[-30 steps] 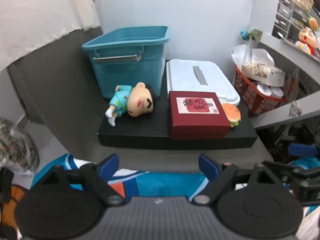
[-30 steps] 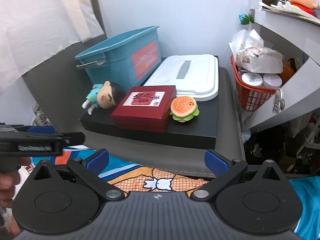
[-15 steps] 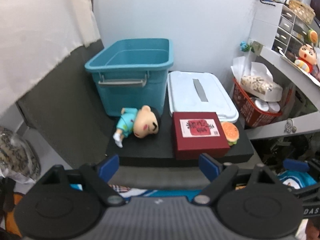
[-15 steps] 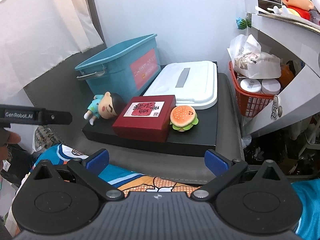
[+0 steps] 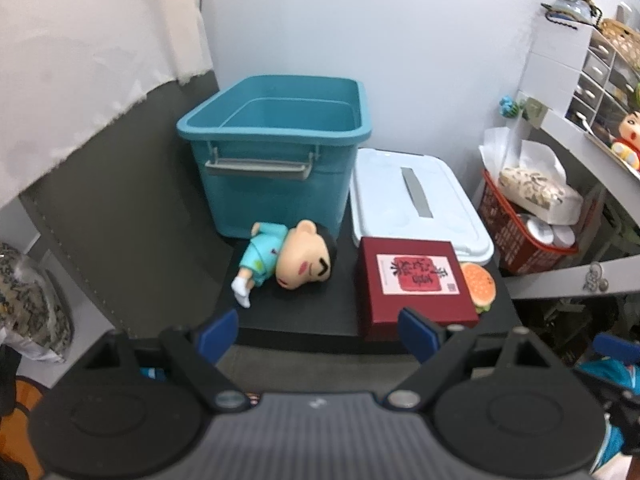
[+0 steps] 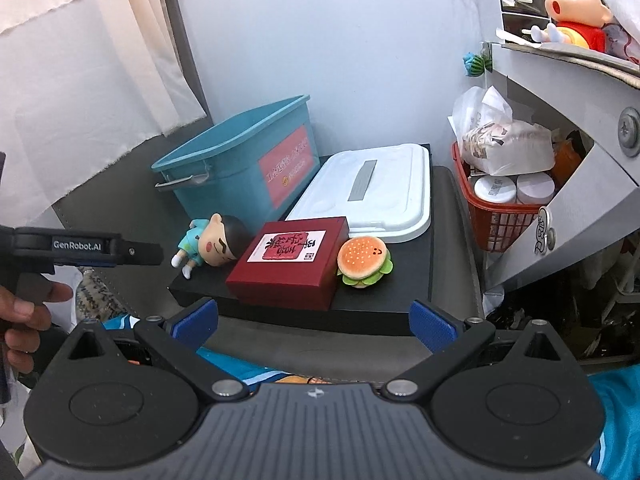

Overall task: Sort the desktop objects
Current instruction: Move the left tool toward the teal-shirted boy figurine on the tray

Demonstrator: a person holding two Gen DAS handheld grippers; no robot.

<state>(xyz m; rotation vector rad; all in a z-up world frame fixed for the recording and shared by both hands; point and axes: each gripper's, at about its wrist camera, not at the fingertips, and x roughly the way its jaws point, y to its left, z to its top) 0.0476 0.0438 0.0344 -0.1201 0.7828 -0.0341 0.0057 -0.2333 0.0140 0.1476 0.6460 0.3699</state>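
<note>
Since the earlier frame the left claw [image 5: 318, 330] had edged nearer the black worktop [image 5: 304, 312], jaws wide and empty, the red box [image 5: 416, 280] just beyond its right finger, the doll [image 5: 288, 262] ahead, while the right claw [image 6: 314, 320] hung open before the burger toy [image 6: 363, 262].

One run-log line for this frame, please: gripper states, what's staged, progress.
left gripper: open, empty | right gripper: open, empty | doll, red box, burger toy on black board | teal bin: empty | nothing sorted yet
</note>
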